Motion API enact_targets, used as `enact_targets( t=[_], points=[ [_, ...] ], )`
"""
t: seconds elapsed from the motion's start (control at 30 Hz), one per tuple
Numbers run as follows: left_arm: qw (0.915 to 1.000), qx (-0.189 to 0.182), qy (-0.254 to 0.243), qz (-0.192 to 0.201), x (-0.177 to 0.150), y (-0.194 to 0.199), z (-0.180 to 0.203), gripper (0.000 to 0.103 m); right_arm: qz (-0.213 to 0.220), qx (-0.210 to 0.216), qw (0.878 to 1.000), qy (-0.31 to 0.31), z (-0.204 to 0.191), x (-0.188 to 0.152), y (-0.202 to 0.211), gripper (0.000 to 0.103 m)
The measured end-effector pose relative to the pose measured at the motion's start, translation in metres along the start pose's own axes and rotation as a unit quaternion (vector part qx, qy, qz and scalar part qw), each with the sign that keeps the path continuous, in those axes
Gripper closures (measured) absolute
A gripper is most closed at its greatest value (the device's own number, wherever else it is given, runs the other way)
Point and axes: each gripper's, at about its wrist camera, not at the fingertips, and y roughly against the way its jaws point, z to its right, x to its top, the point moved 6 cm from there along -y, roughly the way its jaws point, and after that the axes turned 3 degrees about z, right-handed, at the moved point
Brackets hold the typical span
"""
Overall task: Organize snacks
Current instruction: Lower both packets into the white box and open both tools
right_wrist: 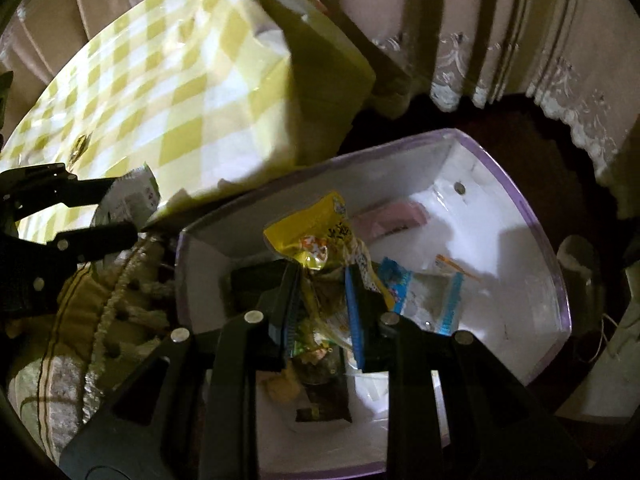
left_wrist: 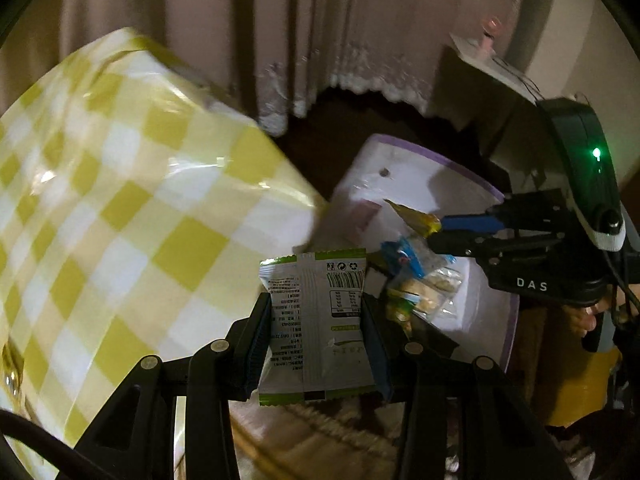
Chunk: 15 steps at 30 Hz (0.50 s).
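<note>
Left gripper point(left_wrist: 316, 332) was clamped on a white-and-green snack packet point(left_wrist: 316, 320), pads pressing both side edges, packet upright between the fingers with its barcode side to the camera. It hung past the corner of the yellow-checked table point(left_wrist: 132, 200), over the gap between the table edge and the white box point(left_wrist: 416, 168). In the right wrist view the same packet point(right_wrist: 134, 196) showed at far left, off the box's near-left corner.

Right gripper point(left_wrist: 434, 234) was nearly closed, pinching a yellow snack pouch point(right_wrist: 310, 236) above the box interior. Box rim point(right_wrist: 548, 240) was purple-edged and tucked against the table corner. Inside: a blue-trimmed clear wrapper point(right_wrist: 424, 292) near the middle and a dark packet point(right_wrist: 320, 400) near the front wall. The far-right floor of the box was mostly bare white. A curtain point(right_wrist: 500, 32) hung close behind, with dark floor between it and the box.
</note>
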Motion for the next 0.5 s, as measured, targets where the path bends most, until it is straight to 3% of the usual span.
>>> enact_targets(
  t=[0.17,0.3,0.5],
  points=[
    [0.9994,-0.031,-0.002,-0.013,0.005,-0.014,0.008,0.055,-0.006,-0.002,1.000,-0.016,0.008,0.002,-0.004,0.075],
    [0.9992,-0.034,0.010,-0.018,0.006,-0.019,0.005,0.041,-0.006,-0.008,1.000,-0.021,0.011,0.005,-0.004,0.075],
    [0.9990,-0.026,0.035,-0.006,0.005,-0.010,-0.008,0.041,-0.009,-0.008,1.000,-0.021,0.008,0.008,-0.007,0.065]
  ],
)
